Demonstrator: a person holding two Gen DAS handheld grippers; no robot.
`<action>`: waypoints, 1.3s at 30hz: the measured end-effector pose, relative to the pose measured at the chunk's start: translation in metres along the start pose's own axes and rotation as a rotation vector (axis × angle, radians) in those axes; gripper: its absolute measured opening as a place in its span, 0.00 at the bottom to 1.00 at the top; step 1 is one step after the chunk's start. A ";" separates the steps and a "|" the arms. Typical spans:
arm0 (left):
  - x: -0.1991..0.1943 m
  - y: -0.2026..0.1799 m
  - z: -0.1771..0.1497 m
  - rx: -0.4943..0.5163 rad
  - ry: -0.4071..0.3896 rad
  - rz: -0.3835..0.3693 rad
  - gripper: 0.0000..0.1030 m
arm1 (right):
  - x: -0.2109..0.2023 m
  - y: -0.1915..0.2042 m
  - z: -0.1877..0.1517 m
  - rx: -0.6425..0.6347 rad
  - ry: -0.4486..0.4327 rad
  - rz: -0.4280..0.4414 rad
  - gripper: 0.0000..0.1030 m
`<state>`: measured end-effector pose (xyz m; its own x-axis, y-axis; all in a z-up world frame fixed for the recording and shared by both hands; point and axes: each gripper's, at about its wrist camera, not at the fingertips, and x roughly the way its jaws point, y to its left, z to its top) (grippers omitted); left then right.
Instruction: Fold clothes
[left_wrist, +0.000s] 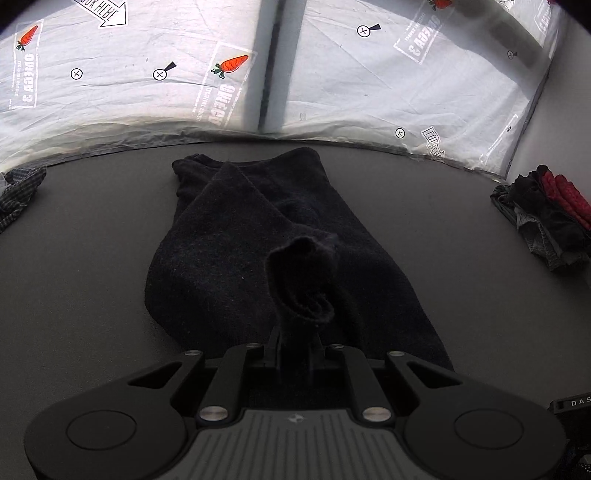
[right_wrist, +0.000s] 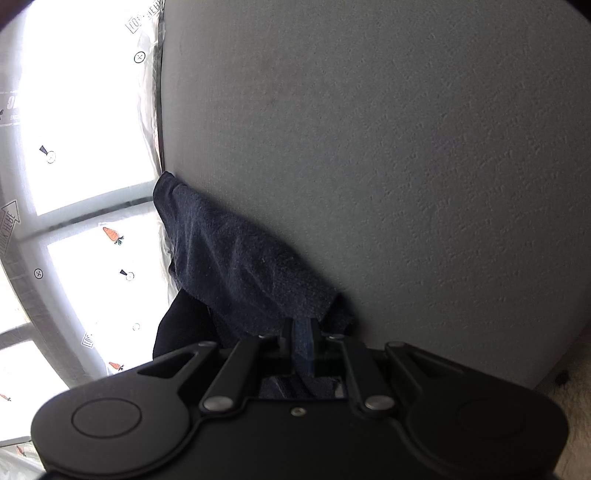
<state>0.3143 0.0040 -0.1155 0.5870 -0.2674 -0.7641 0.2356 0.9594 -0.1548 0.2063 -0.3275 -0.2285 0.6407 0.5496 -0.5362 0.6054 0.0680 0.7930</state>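
A dark table (left_wrist: 74, 258) carries a black knit sweater (left_wrist: 229, 236) lying lengthwise at its middle, clothing piles (left_wrist: 543, 214) at the edges. The left gripper (left_wrist: 295, 343) pinches a bunched sweater fold; the right gripper (right_wrist: 301, 339) pinches its dark blue-black fabric too.

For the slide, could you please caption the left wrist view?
Left gripper pinching a fold of the dark sweater spread on the table.

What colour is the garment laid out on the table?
Black garment, clearest in the left wrist view.
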 end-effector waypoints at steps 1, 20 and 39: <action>0.004 0.000 -0.003 -0.008 0.018 -0.003 0.13 | -0.004 -0.002 0.001 -0.004 0.000 -0.003 0.08; 0.037 0.005 -0.018 -0.132 0.196 -0.062 0.59 | 0.008 0.019 0.014 -0.087 0.082 -0.040 0.09; 0.015 0.082 0.009 -0.438 0.224 -0.081 0.76 | 0.096 0.091 0.019 -0.230 0.200 0.021 0.25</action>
<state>0.3497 0.0777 -0.1340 0.3878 -0.3633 -0.8471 -0.1019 0.8965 -0.4311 0.3317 -0.2845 -0.2129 0.5322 0.7044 -0.4697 0.4560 0.2289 0.8600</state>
